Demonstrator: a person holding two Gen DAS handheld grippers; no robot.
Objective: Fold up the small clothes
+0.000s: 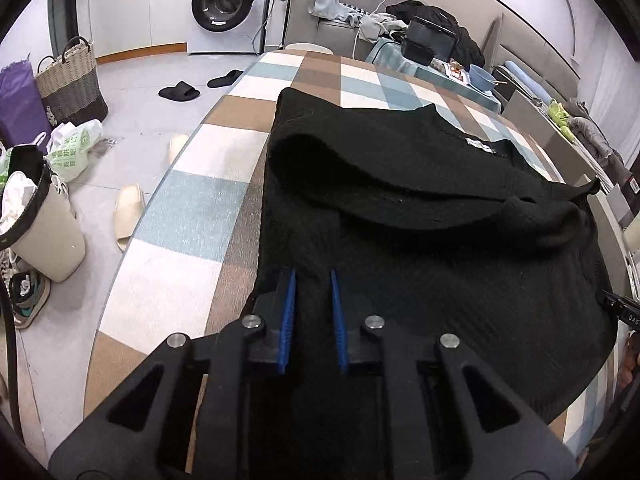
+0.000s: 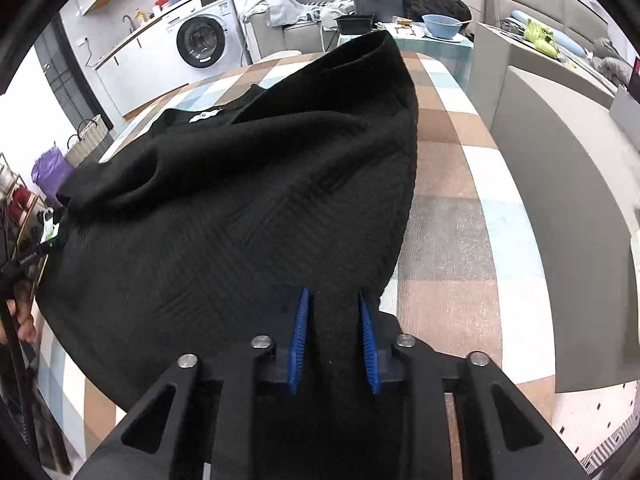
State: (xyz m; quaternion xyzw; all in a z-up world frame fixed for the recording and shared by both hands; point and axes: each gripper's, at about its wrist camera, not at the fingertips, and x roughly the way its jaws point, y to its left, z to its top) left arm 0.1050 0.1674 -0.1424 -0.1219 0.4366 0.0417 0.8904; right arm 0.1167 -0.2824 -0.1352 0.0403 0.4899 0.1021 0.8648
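A black textured garment (image 1: 420, 216) lies across a checked table (image 1: 192, 208), with a white label near its collar. My left gripper (image 1: 313, 276) is shut on the garment's near left edge, cloth bunched between its blue pads. In the right wrist view the same garment (image 2: 240, 208) spreads to the left and rises in a raised fold toward the far side. My right gripper (image 2: 333, 296) is shut on the garment's near right edge, cloth between its blue pads. The checked table (image 2: 452, 208) shows bare to the right.
A bin (image 1: 40, 224), slippers (image 1: 128, 216), bags and a woven basket (image 1: 72, 80) stand on the floor to the left. A washing machine (image 1: 228, 4) is at the back. A blue bowl (image 2: 442, 24), black containers and a cluttered sofa lie beyond the table. A grey chair back (image 2: 560, 200) is right.
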